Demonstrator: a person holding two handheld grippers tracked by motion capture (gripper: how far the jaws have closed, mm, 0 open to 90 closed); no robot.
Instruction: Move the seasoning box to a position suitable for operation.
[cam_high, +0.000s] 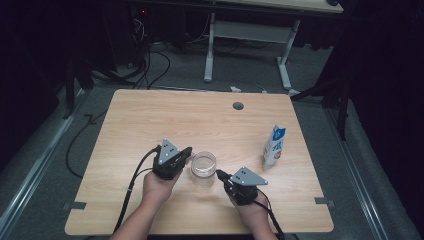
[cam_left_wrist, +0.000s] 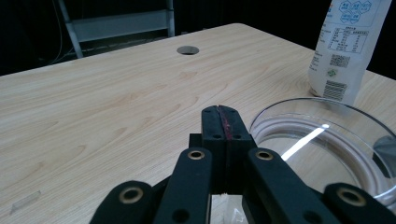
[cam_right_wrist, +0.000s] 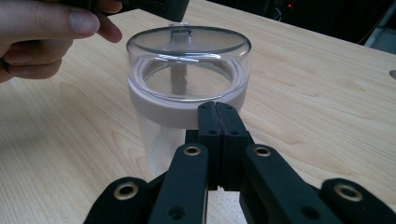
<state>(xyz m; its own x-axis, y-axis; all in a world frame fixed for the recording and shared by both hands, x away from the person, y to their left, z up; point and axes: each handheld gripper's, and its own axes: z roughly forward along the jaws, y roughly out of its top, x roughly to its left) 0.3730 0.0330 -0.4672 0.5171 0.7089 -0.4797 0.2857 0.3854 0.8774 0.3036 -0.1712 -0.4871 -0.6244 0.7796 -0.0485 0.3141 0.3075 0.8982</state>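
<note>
My left gripper (cam_high: 186, 155) sits just left of the clear jar (cam_high: 203, 167), jaws clenched together on nothing, tips right beside the jar's rim. In the left gripper view the two black jaws meet flat with a thin reddish seam between them, and the jar's lid (cam_left_wrist: 322, 140) curves off to their right. My right gripper (cam_high: 220, 174) is on the jar's other side, jaws also pressed together and empty, tips just at the jar's near wall. In the right gripper view the jar (cam_right_wrist: 187, 88) stands upright right ahead of my closed jaws, clear lid on top, pale ring (cam_right_wrist: 163, 109) around it under the lid, clear body below. I can't tell if the jaw tips touch the ring or just sit in front of it. My left hand (cam_right_wrist: 42, 37) shows beyond the jar at upper left in that view. Jar is on the wooden table (cam_high: 150, 120), near the front middle, between my two grippers. White and blue carton (cam_high: 274, 146) stands upright to the right, well apart from the jar. Round hole (cam_high: 238, 106) in the table near the far edge
</note>
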